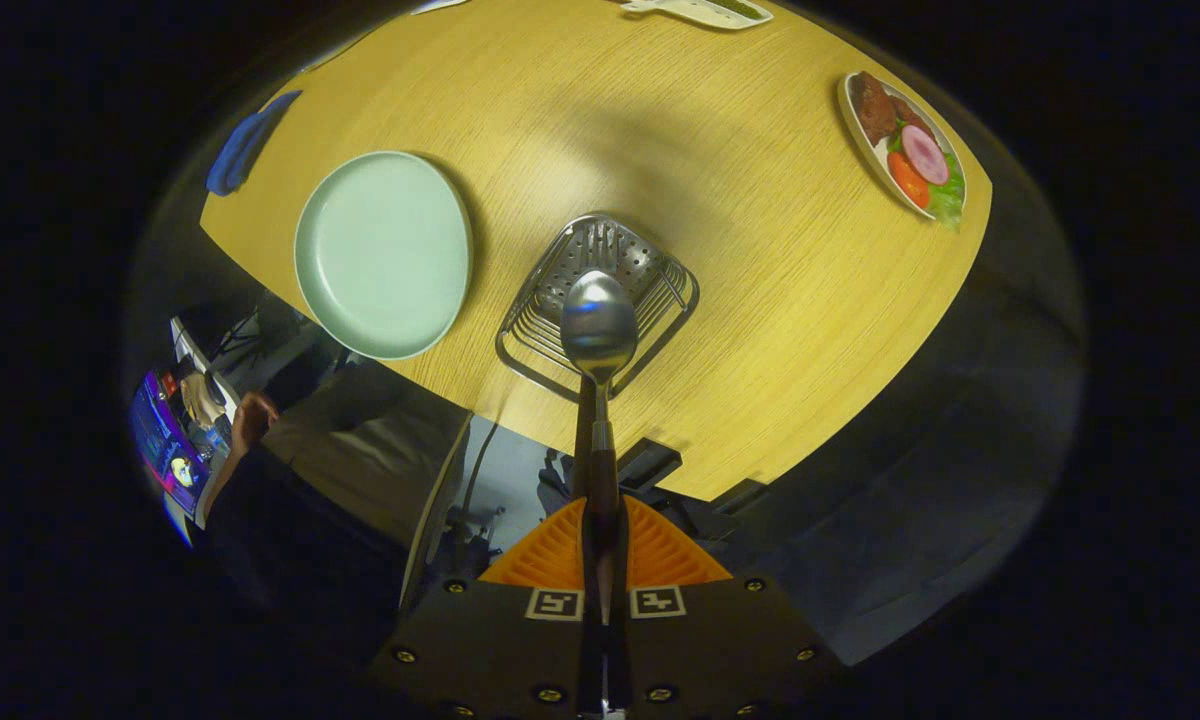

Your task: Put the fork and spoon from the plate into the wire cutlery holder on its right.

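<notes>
My gripper point(600, 545) has its fingers pinching the spoon point(598, 330) by the handle. The bowl end hangs right over the wire cutlery holder point(600, 300). The green plate point(383, 254) on its left looks bare, and I can't spot the fork. A salad dish point(905, 145) sits far right, well apart. Nothing blocks the drop.

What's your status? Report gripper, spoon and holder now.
Gripper shut on spoon handle. Spoon bowl hangs over wire cutlery holder, not yet in. Green plate beside holder, bare. Nothing in the way.
</notes>
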Demonstrator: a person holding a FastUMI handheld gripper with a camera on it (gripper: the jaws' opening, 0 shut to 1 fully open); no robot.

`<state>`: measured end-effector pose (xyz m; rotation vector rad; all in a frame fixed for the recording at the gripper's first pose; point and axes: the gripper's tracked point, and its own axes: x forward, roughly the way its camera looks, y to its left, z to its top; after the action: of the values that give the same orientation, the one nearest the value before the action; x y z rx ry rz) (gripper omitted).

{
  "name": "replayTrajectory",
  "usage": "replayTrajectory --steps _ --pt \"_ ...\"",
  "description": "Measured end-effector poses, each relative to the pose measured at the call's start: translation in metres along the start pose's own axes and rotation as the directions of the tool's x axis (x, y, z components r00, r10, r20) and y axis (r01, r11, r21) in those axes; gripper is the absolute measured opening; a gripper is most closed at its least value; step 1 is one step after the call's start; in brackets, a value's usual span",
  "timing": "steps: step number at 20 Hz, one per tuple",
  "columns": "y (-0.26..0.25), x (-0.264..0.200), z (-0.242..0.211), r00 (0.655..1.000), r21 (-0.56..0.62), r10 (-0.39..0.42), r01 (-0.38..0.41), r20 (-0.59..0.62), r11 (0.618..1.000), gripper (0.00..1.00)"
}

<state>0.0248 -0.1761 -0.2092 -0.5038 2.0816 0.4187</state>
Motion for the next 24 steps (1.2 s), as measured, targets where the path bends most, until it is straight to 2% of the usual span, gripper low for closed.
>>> replayTrajectory --steps 4,8,14,15,16,20,22,24 --pt "-0.003 0.002 0.027 1.0 -0.001 -0.021 0.021 -0.013 1.0 0.03" --pt "-0.004 0.006 0.033 0.998 -0.011 -0.034 0.034 -0.053 0.999 0.03" --pt "-0.011 0.009 0.032 0.999 0.002 -0.027 0.027 -0.031 1.0 0.12" --pt "-0.011 0.005 0.029 1.0 0.003 -0.025 0.025 -0.02 1.0 0.16" --pt "-0.01 0.002 0.026 1.0 0.005 -0.012 0.012 0.001 1.0 0.27" --pt "-0.005 -0.025 0.024 0.987 0.056 0.015 -0.024 0.16 0.998 0.27" --pt "0.001 -0.035 0.019 0.967 0.087 0.017 -0.04 0.254 0.995 0.27" --pt "0.008 -0.047 0.019 0.931 0.111 -0.002 -0.041 0.365 0.993 0.27"
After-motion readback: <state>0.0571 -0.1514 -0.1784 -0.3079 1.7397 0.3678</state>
